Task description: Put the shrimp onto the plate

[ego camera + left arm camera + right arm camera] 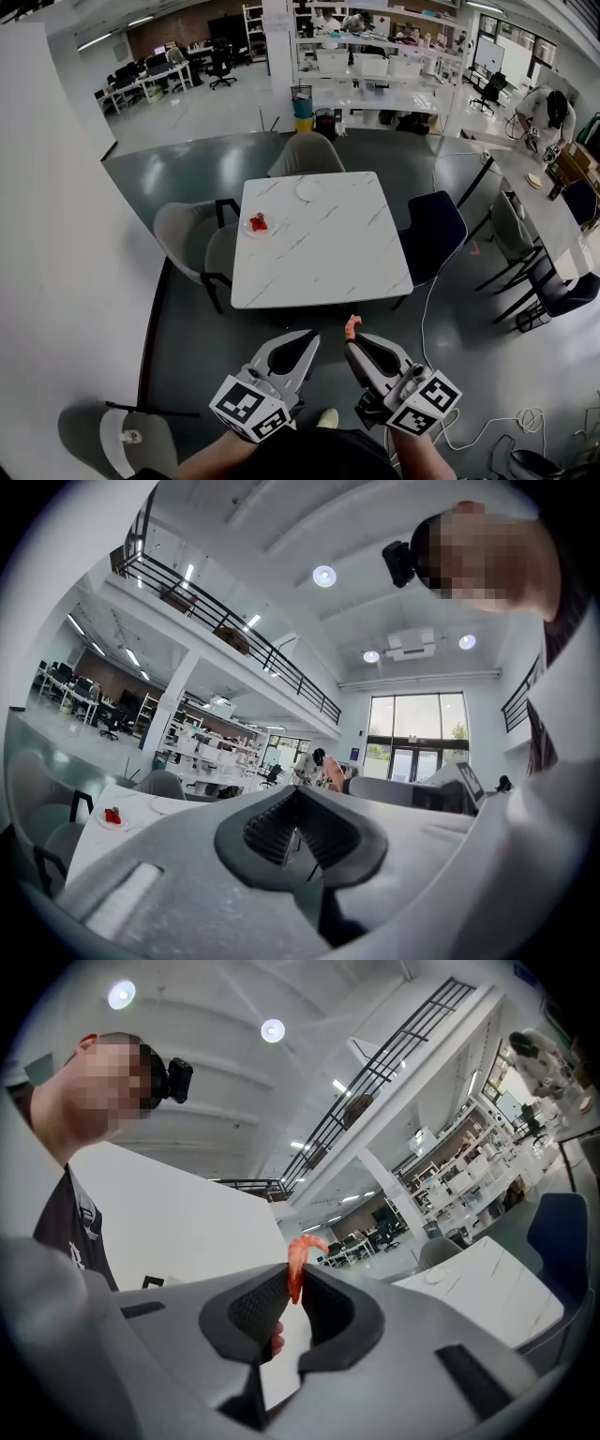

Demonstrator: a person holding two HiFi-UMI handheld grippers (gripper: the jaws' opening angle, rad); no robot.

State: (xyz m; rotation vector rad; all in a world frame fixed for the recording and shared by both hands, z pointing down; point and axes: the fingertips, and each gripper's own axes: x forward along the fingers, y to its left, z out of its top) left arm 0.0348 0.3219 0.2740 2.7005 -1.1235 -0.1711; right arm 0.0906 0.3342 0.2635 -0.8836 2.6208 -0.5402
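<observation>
The right gripper [352,337] has its jaws pressed on the shrimp [352,326], which is held low in front of the body and well apart from the table [328,272]. The left gripper [310,341] hangs beside it with its jaws together on nothing. The shrimp looks light, soft and probably slick, so it should need only a gentle pinch across its thicker body. A grip on the thin tail could let it swing or slip out. The right gripper view shows what the head view cannot: the shrimp [299,1262] is caught by its lower end between the ribbed pads, and its curled top stands free above them. The head view alone gives the layout. A bare plate [307,189] sits near the far edge of the table, and a second plate [257,226] near the left edge carries a red thing [258,222], too small to tell whether it is another shrimp. The left gripper view shows both plates low at its left.
</observation>
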